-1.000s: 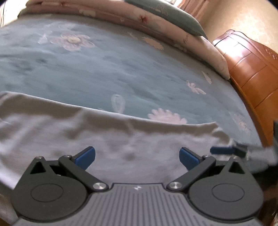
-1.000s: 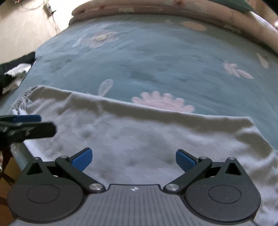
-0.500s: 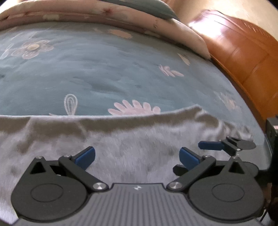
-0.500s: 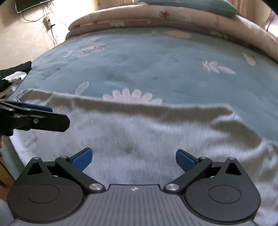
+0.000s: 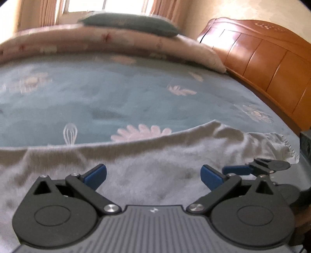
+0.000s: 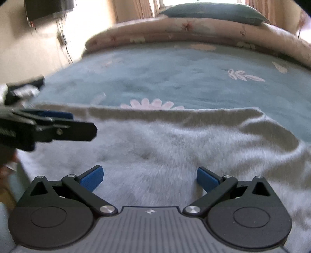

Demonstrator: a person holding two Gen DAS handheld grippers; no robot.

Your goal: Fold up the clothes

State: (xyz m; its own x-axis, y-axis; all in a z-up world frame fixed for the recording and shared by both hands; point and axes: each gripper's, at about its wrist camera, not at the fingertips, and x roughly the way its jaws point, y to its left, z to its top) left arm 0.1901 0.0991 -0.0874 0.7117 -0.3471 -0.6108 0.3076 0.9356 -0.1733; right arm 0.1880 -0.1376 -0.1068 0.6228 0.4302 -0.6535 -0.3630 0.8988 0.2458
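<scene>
1. The left gripper [image 5: 153,176] hung low over the near part of the bed, its two blue-padded fingers [image 5: 95,175] spread wide apart with nothing between them.
2. The right gripper [image 6: 149,178] was likewise spread, its blue pads [image 6: 206,179] far apart and holding nothing.
3. The grey garment [image 5: 155,159] lay spread flat on the blue floral bedspread [image 5: 116,93], directly beneath and ahead of both grippers; its far edge ran across the bedspread just short of a pink daisy print.
4. In the left wrist view, the garment's right end bunched into a gathered, ruffled hem [image 5: 272,140], and the right gripper's fingertip showed just beside it at the frame's right.
5. In the right wrist view, the left gripper reached in from the left above the garment's left part; whether it touched the cloth could not be told.
6. A rolled pink quilt [image 6: 194,31] and a grey-green pillow [image 6: 211,10] sat at the far side of the bed, well apart from the garment.
7. A wooden headboard [image 5: 262,58] stood at the right.
</scene>
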